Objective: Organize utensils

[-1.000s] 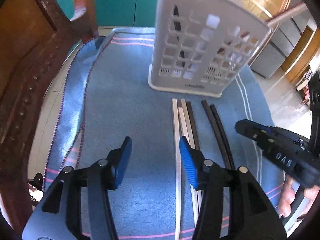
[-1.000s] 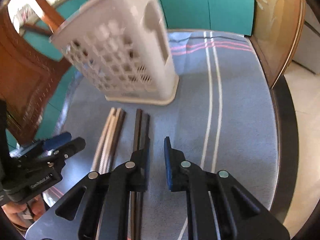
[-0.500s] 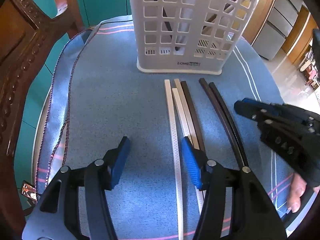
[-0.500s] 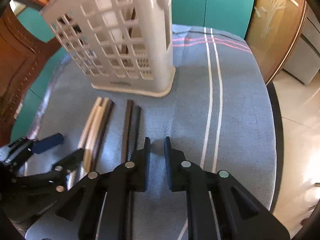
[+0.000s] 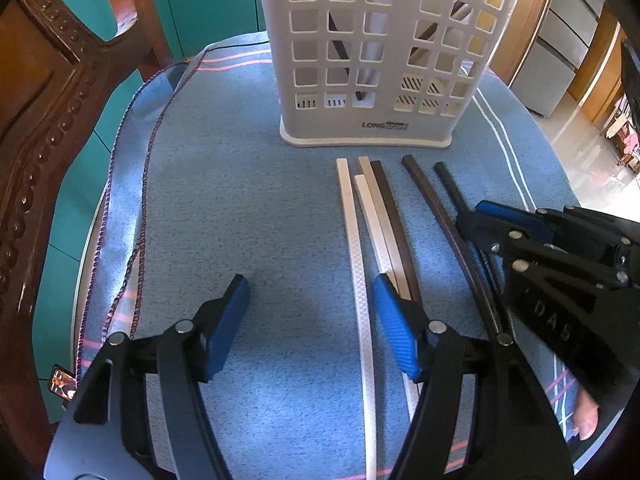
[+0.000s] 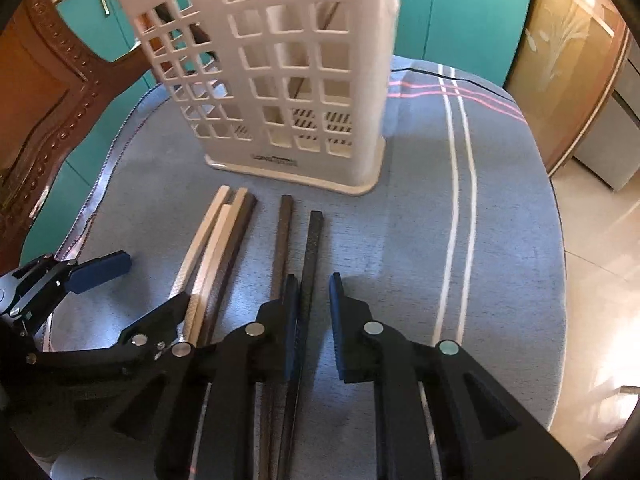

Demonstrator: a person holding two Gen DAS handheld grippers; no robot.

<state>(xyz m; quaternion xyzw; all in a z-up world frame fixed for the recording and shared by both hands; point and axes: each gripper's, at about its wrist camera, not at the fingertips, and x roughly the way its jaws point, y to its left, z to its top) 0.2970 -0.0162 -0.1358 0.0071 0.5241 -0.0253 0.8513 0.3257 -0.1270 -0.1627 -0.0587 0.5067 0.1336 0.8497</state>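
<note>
Left wrist view: fingers [image 5: 228, 320] of the left gripper [image 5: 308, 320] spread wide, just been opening, white chopstick [image 5: 356, 264] lying between them untouched; basket [image 5: 384, 52] ahead.

Right wrist view: fingers [image 6: 340, 320] of the right gripper [image 6: 313, 316] narrowly parted astride the black chopstick [image 6: 312, 256], not pinching; basket [image 6: 280, 80] ahead-left on the bench's blue cloth [image 6: 420, 240].

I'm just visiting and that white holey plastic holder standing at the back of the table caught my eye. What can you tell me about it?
The white plastic lattice utensil holder stands upright on the blue towel, just beyond the row of loose chopsticks, not touching them. Its walls are a grid of square holes above a wider solid base bearing a printed brand label. Through the holes a few dark and pale sticks show, leaning inside. The floor looks slotted. Neither gripper touches it.
</note>
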